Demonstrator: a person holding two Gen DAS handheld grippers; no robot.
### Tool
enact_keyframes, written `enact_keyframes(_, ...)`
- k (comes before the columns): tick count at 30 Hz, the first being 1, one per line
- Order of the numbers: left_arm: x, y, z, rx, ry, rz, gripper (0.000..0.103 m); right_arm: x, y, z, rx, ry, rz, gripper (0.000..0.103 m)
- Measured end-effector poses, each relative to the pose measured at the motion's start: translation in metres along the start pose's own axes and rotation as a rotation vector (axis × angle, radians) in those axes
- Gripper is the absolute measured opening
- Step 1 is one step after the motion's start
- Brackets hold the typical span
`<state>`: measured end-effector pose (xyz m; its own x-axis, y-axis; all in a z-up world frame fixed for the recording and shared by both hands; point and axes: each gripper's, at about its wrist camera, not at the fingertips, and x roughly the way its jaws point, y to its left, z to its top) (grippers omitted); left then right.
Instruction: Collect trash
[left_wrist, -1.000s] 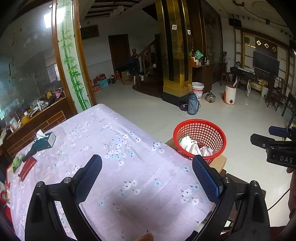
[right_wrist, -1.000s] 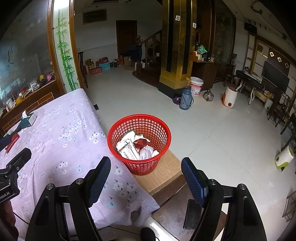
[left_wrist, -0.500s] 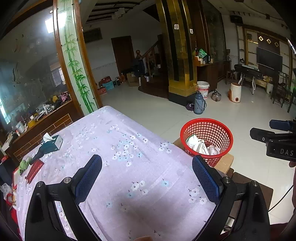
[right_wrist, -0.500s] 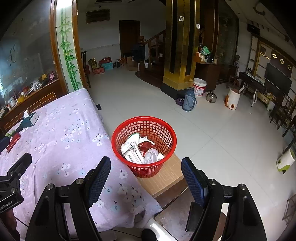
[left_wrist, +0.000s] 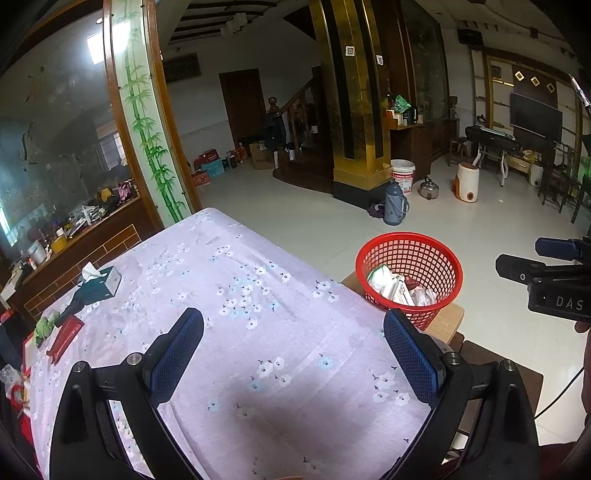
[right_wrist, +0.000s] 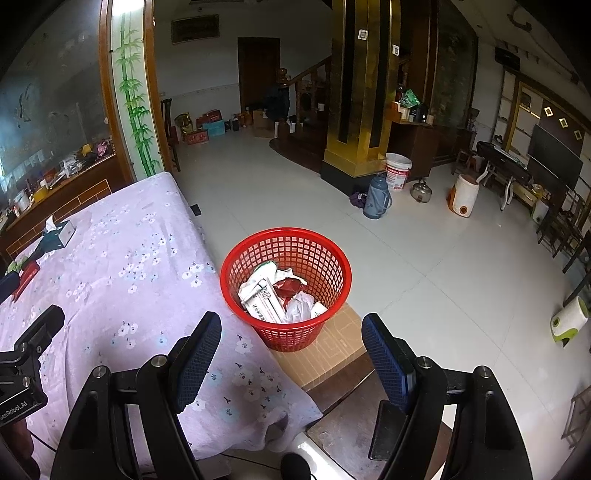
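Beside the long table, both tools hung idle over the flowered cloth (left_wrist: 258, 295): the left gripper (left_wrist: 293, 354) had its blue pads spread wide with nothing between them, and the right gripper (right_wrist: 291, 360) was parted just as far and equally empty. It looked to me like a pause between pickups, or perhaps the tail of the job, since the stretch of cloth near the person lay bare. The red basket (right_wrist: 286, 288) sat off the table's corner on a cardboard box (right_wrist: 325, 354), just beside the hanging edge of the cloth, and it already held a heap of crumpled white printed wrappers, a scrap of dark red and some clear plastic, filling roughly the lower half. What remained on the table lay well apart at the far left end: a tissue box (left_wrist: 101, 282), a flat red packet (left_wrist: 64, 334) and something green beside it. Whether those counted as rubbish I could not tell. If they did, the next move would call for a long reach by the left tool toward that end.
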<state>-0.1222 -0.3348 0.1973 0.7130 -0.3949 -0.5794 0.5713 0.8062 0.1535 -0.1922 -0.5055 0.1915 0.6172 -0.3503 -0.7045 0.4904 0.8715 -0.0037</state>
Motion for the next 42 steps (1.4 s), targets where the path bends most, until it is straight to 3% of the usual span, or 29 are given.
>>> enact_keyframes(14, 0.002, 0.003, -0.011, -0.047, 0.039, 0.009, 0.097, 0.010, 0.009, -0.004, -0.039, 0.031, 0.021, 0.082)
enact_keyframes(23, -0.008, 0.042, -0.045, -0.170, 0.104, 0.087, 0.097, 0.028, 0.060, -0.013, -0.168, 0.091, 0.105, 0.082)
enact_keyframes(31, -0.032, 0.112, -0.115, -0.369, 0.207, 0.248, 0.097, 0.058, 0.159, -0.042, -0.368, 0.174, 0.250, 0.082)
enact_keyframes(38, -0.043, 0.201, -0.211, -0.497, 0.364, 0.494, 0.097, 0.092, 0.280, -0.086, -0.519, 0.245, 0.401, 0.082)
enact_keyframes(42, -0.025, 0.240, -0.247, -0.533, 0.432, 0.511, 0.097, 0.114, 0.324, -0.100, -0.470, 0.295, 0.427, 0.082)
